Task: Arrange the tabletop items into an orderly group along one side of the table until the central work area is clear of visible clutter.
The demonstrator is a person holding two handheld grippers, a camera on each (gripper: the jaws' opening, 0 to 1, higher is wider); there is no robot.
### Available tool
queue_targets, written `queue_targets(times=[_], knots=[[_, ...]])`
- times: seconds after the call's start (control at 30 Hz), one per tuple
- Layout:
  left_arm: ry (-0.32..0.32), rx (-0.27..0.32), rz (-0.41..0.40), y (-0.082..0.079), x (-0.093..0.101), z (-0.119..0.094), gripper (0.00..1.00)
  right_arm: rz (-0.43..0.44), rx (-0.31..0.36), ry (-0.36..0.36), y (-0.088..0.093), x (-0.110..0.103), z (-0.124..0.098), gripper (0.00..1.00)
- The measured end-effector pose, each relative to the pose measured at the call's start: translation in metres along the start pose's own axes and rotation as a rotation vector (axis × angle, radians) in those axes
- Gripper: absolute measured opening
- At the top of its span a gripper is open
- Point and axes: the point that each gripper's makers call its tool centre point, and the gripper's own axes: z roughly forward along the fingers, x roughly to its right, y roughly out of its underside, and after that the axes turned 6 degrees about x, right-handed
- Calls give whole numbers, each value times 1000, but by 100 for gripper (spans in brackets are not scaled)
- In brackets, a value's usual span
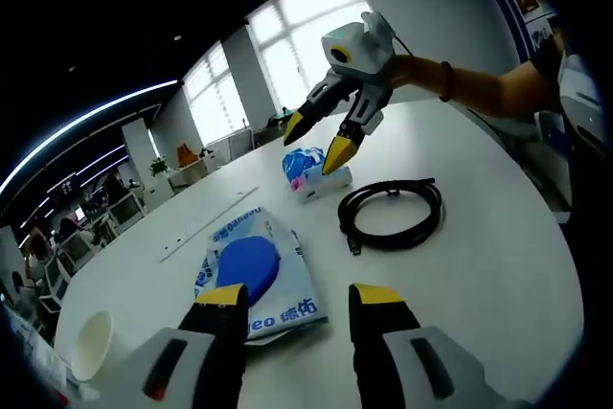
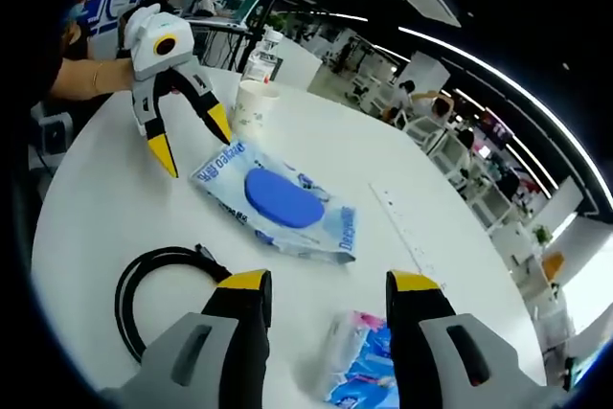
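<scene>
Surface: white round table (image 1: 498, 265), office behind.
Paper cup (image 2: 254, 107): contents unseen.
Wipes pack (image 1: 254, 275): 12 o'clock of left gripper (image 1: 299, 296), jaws apart.
Right gripper (image 2: 326, 282): released, tissue pack (image 2: 364, 366) between jaws.

Open-plan office with bright windows (image 1: 287, 55), ceiling light strips (image 2: 498, 74), rows of distant desks (image 2: 479, 179).

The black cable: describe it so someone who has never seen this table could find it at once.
On the round white table, look beside the flat blue and white packet with the blue disc. The black cable lies there in a loose coil, near the small blue and pink tissue pack. It is the one dark, ring-shaped item among pale packets.
</scene>
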Motion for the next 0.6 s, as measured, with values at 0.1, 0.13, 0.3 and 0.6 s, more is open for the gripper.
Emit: queue_targets(times=[0.1,0.13,0.3,0.6], knots=[[-6,-13,22,2,-1,-2,41,-17,-3,3,0,1,3,45],[-7,-16,28,3,-1,-3,41,-19,-4,4,0,1,5,45],[-6,-36,38,7,-3,-3,41,-16,-18,-6,5,-1,10,45],[-7,-76,187,6,0,-3,39,-46,-26,6,8,2,16,45]])
